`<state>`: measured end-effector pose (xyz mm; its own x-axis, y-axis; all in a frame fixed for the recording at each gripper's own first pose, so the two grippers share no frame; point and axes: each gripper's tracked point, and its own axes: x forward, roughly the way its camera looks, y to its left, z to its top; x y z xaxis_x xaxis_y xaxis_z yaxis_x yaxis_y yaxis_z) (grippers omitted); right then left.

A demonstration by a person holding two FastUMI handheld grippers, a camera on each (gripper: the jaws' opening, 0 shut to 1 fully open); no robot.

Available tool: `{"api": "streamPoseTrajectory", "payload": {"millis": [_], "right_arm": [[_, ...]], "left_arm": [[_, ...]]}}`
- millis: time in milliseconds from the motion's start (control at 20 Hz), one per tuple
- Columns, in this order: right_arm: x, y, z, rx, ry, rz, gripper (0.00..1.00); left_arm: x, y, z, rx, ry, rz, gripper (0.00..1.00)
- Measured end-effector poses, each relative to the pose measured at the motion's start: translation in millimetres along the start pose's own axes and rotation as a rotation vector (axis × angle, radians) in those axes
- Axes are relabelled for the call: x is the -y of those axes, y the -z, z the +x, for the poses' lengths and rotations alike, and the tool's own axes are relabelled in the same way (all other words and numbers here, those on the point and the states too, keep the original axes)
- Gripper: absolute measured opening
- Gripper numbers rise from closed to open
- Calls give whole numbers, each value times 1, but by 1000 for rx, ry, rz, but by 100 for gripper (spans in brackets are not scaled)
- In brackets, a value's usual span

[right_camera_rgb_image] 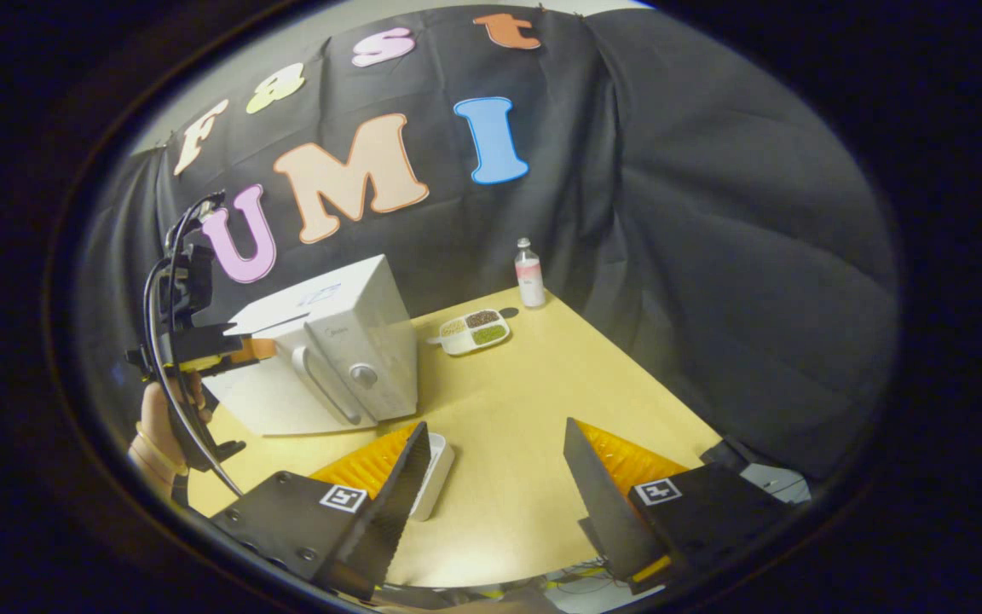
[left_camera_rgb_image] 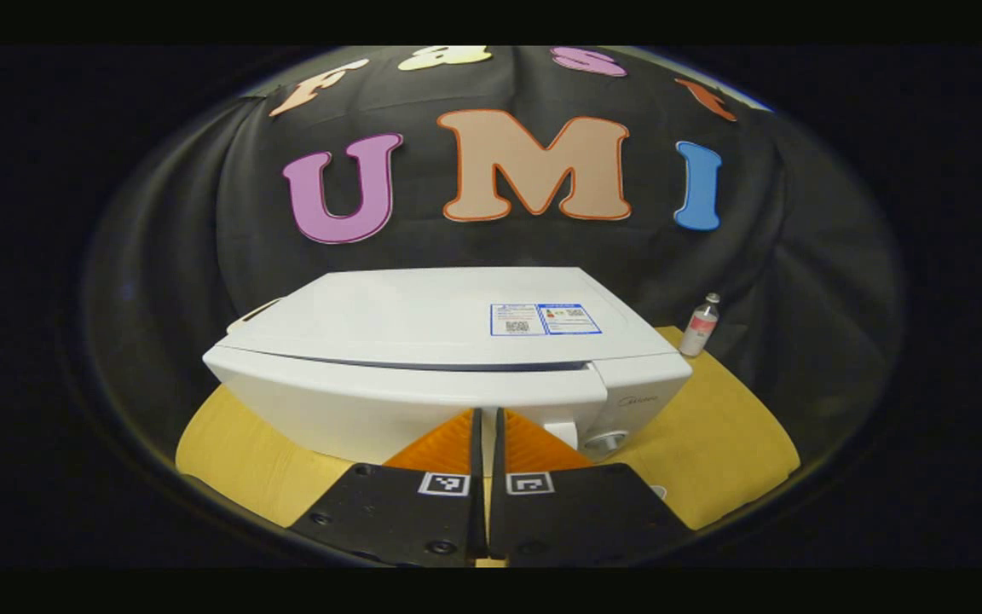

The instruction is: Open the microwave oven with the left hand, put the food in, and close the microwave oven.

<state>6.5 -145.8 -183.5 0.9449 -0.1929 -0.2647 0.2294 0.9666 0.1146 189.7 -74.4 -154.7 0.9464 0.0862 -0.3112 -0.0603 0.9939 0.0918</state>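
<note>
The left claw [left_camera_rgb_image: 486, 460] is clenched on nothing, just before the closed microwave [left_camera_rgb_image: 457, 367]. The right claw [right_camera_rgb_image: 491, 477] is released, with a white dish [right_camera_rgb_image: 433, 473] touching 1 finger. Ahead sits the food tray [right_camera_rgb_image: 475, 331]. A misaimed pull could shove the oven across the surface [right_camera_rgb_image: 525, 409].

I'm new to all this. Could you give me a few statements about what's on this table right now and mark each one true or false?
1. The microwave oven has its door closed. True.
2. The right gripper is shut. False: its fingers stand wide apart over the table.
3. A small bottle stands upright near the back of the table. True.
4. The divided food tray sits inside the microwave oven. False: it lies on the table beside it, near the bottle.
5. The left gripper has its fingers close together, in front of the microwave oven. True.
</note>
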Motion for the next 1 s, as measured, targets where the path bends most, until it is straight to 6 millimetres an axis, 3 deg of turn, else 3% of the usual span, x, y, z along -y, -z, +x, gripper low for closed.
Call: {"api": "streamPoseTrajectory", "payload": {"millis": [150, 200, 300, 400, 600, 650, 700, 800, 900, 1000], "right_arm": [[3, 4, 5, -17, 2, 13, 89], [4, 4, 6, -16, 3, 19, 98], [7, 0, 9, -9, 9, 29, 97], [8, 0, 11, -8, 16, 33, 89], [6, -1, 13, -6, 14, 37, 89], [4, -1, 13, -4, 11, 36, 89], [5, -1, 13, -5, 15, 33, 89], [7, -2, 9, -2, 19, 32, 89], [9, 0, 8, 0, 25, 35, 89], [12, -1, 5, -1, 25, 41, 89]], "left_arm": [[0, 0, 1, 4, -2, -6, 1], [1, -1, 1, 8, -2, -12, 1], [1, -2, 2, 17, -3, -20, 2], [1, -1, 2, 33, -6, -25, 2], [1, -4, 5, 69, -3, -15, 2], [0, -11, 10, 89, -8, -5, 2], [3, -26, -3, 113, 3, 8, 2], [13, -60, 8, 232, 27, 94, 0], [13, -70, 8, 218, -5, 186, 1], [34, -85, 4, 274, 56, 162, 1]]}}
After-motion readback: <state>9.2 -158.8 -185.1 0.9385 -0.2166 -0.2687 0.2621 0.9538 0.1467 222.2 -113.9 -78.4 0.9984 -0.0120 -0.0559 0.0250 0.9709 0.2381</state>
